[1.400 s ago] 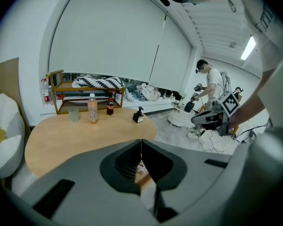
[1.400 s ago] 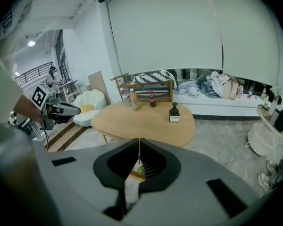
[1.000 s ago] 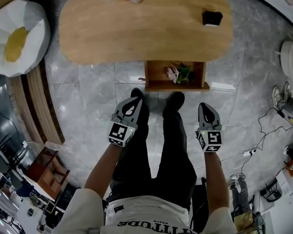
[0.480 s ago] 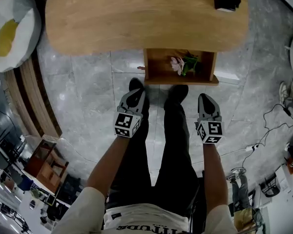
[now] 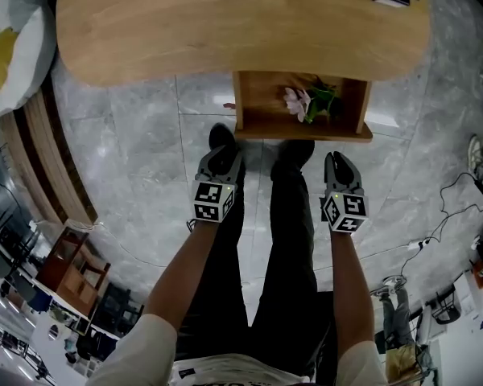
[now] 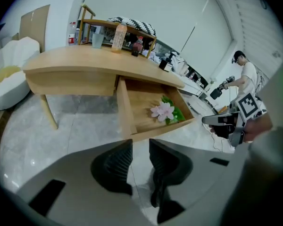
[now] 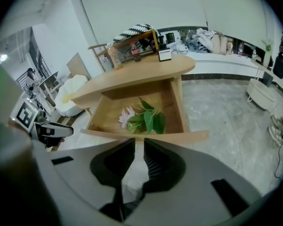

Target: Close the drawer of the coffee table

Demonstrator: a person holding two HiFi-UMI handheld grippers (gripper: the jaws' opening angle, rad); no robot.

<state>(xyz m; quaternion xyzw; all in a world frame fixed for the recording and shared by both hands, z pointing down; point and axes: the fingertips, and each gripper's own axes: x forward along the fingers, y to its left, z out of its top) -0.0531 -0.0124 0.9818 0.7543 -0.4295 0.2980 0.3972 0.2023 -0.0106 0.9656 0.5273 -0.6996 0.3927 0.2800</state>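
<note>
The drawer (image 5: 302,129) stands pulled out from the near edge of the coffee table (image 5: 225,22), with a pink flower with green leaves (image 5: 306,101) lying inside it. On the near side of its front panel we hold both grippers over the marble floor (image 5: 137,135): the left gripper (image 5: 219,161) towards its left corner, the right gripper (image 5: 336,163) towards its right. Both pairs of jaws are opening, fingers slightly apart, with nothing between them.
</note>
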